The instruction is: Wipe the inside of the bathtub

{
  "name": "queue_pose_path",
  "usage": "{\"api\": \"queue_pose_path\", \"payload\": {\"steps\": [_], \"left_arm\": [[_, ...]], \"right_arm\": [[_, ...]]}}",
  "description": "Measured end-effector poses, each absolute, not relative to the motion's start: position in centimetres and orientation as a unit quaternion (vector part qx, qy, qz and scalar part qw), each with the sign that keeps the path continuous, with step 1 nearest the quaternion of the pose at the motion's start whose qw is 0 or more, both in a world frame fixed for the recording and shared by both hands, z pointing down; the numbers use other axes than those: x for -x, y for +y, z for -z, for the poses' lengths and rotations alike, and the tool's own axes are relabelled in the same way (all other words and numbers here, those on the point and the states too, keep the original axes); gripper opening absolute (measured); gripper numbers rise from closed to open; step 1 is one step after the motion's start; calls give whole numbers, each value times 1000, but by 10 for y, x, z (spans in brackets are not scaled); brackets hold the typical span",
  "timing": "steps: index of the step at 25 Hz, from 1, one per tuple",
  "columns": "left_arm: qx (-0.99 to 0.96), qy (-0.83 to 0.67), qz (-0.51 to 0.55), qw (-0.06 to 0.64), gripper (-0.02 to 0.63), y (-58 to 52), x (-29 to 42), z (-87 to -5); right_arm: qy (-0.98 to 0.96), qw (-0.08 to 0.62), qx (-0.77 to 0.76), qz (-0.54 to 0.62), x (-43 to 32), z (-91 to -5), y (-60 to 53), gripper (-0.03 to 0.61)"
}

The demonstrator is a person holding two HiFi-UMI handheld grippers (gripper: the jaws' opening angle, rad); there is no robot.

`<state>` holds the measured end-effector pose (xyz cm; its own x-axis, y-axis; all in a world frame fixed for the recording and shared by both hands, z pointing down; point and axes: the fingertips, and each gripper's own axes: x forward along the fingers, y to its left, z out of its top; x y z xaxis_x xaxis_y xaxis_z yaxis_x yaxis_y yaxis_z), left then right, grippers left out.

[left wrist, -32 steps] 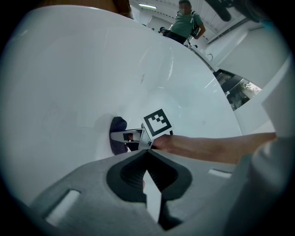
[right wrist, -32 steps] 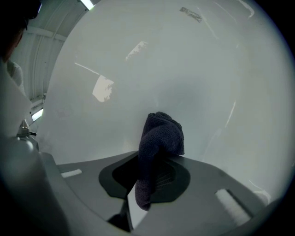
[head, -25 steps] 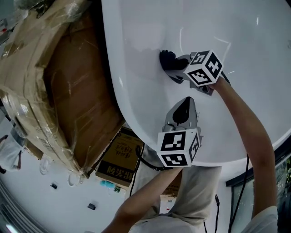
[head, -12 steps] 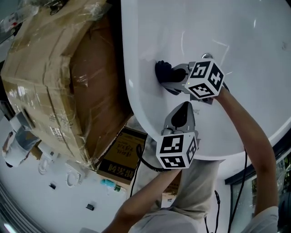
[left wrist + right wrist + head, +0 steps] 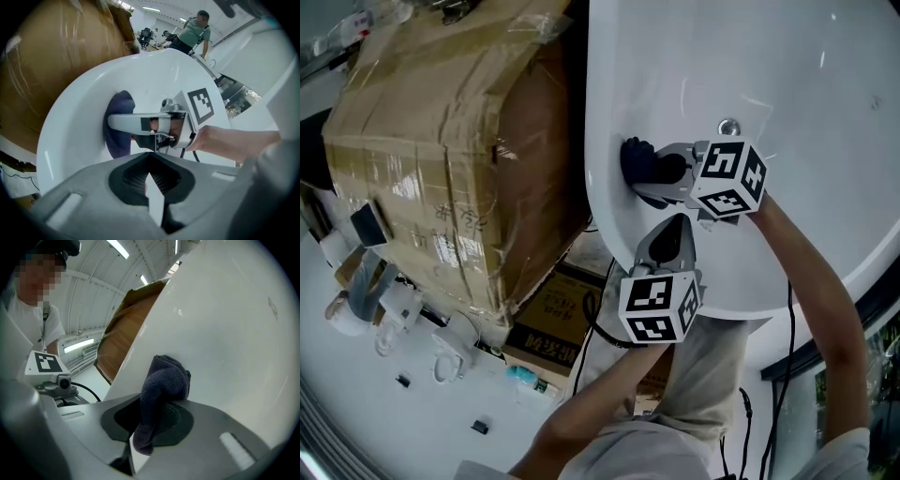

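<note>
while the cloth rides the tub wall, it nears the rim

clenched on a dark blue cloth (image 5: 637, 161), the right gripper (image 5: 661, 172) presses it flat against the inner wall of the white bathtub (image 5: 769, 56). a second ago the cloth sat further in; now it lies close to the tub's curved rim. the chrome drain (image 5: 728, 126) has come into the head view just beyond the gripper's marker cube. the wrapped cardboard box (image 5: 422, 159) beside the tub has slid right in the frame. the left gripper (image 5: 675, 234) stays over the near rim, its jaws pinched together on nothing and pointing at the right gripper.
</note>
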<state>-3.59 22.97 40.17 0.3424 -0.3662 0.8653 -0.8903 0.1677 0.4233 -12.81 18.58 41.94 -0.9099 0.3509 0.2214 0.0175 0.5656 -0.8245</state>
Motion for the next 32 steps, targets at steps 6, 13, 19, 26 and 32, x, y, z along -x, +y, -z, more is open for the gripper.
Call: {"api": "queue_pose_path", "payload": {"steps": [6, 13, 19, 26, 32], "left_arm": [[-615, -521, -239, 542, -2, 224, 43, -384], [-634, -515, -238, 526, -2, 214, 39, -349], [-657, -504, -245, 504, -2, 208, 36, -297], [-688, -487, -251, 475, -2, 196, 32, -236], [-716, -468, -241, 458, -2, 187, 26, -177]], "right_arm": [[-861, 117, 57, -491, 127, -385, 161, 51], [-857, 75, -62, -505, 86, -351, 117, 51], [-853, 78, -134, -498, 46, -308, 108, 51], [-822, 58, -277, -495, -7, -249, 108, 51], [-815, 59, -315, -483, -36, -189, 130, 51]]}}
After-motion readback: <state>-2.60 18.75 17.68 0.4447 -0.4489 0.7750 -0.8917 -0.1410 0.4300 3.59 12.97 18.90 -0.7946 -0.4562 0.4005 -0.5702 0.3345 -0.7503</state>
